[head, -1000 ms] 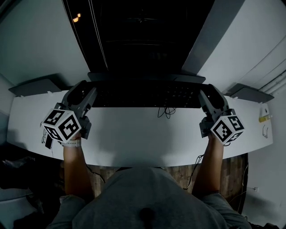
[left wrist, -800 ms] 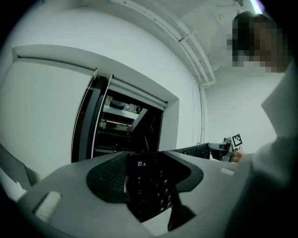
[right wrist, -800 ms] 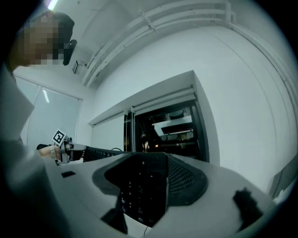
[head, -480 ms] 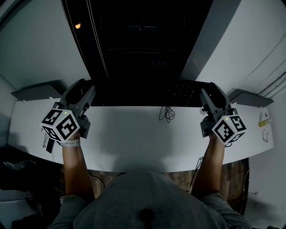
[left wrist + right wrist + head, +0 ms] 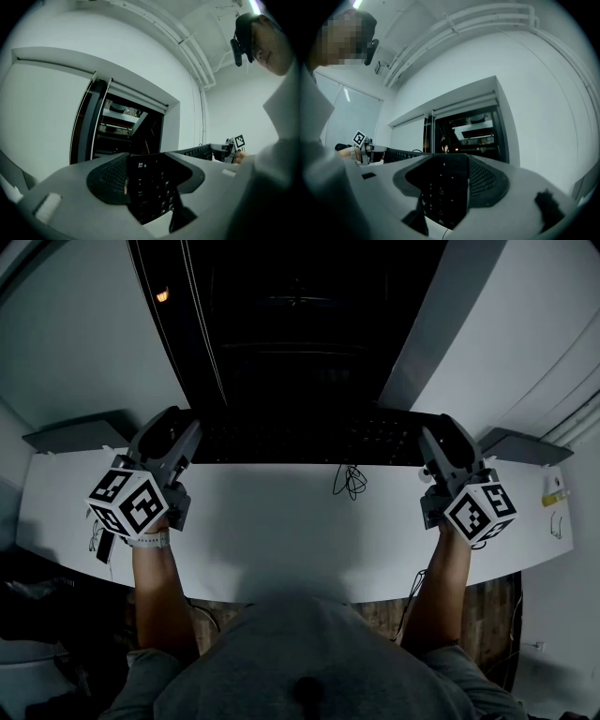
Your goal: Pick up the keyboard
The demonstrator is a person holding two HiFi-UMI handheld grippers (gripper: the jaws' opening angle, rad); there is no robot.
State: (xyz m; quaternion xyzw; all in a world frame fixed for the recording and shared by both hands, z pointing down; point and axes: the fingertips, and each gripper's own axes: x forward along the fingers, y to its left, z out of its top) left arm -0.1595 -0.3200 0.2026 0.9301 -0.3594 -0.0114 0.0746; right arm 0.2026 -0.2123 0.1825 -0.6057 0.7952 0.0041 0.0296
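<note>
The black keyboard point(image 5: 309, 437) stretches across the back of the white desk point(image 5: 281, 531), held at both ends. My left gripper point(image 5: 185, 434) is shut on its left end, and my right gripper point(image 5: 429, 442) is shut on its right end. In the left gripper view the keyboard's end point(image 5: 152, 187) fills the gap between the jaws, and the right gripper point(image 5: 236, 143) shows far along it. The right gripper view shows the other end of the keyboard point(image 5: 440, 192) clamped, with the left gripper point(image 5: 358, 139) in the distance. A thin black cable point(image 5: 349, 481) hangs from the keyboard onto the desk.
Behind the keyboard is a dark window recess point(image 5: 300, 324) between pale walls. Grey ledges sit at the desk's back left point(image 5: 75, 432) and back right point(image 5: 525, 446). A small yellow item point(image 5: 555, 488) lies at the far right edge. The person's arms reach over the desk's front edge.
Since a second ago both grippers and the keyboard have shifted slightly up and back, now hiding the dark base behind. Over the last half second almost nothing has moved.
</note>
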